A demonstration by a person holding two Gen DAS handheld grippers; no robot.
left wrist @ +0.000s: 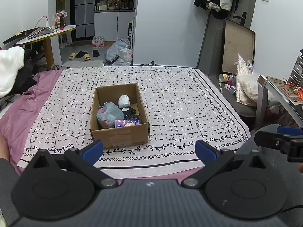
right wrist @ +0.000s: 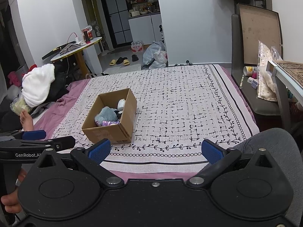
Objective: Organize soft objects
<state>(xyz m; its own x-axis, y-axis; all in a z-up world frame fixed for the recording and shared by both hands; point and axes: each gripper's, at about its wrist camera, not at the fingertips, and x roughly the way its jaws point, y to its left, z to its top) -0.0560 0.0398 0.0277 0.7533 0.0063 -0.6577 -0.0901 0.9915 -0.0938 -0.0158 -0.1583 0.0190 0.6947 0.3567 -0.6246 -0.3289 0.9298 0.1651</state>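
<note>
A cardboard box [left wrist: 119, 136] stands on the patterned bed cover [left wrist: 170, 104]; it also shows in the right wrist view [right wrist: 108, 132]. Inside lie a grey plush toy [left wrist: 108, 114], a white rolled cloth [left wrist: 124, 101], a black item [left wrist: 129, 111] and a purple packet [left wrist: 126, 122]. My left gripper [left wrist: 149, 151] is open and empty, held back near the bed's front edge, just short of the box. My right gripper [right wrist: 155, 150] is open and empty, to the right of the box. Each gripper shows at the edge of the other's view.
A white fluffy pile [right wrist: 38, 85] and dark clothes lie at the bed's left. A bare foot [right wrist: 26, 119] rests there. A chair [right wrist: 251, 87] with bags and a desk [right wrist: 287, 75] stand on the right. A round table [left wrist: 45, 34] stands at far left.
</note>
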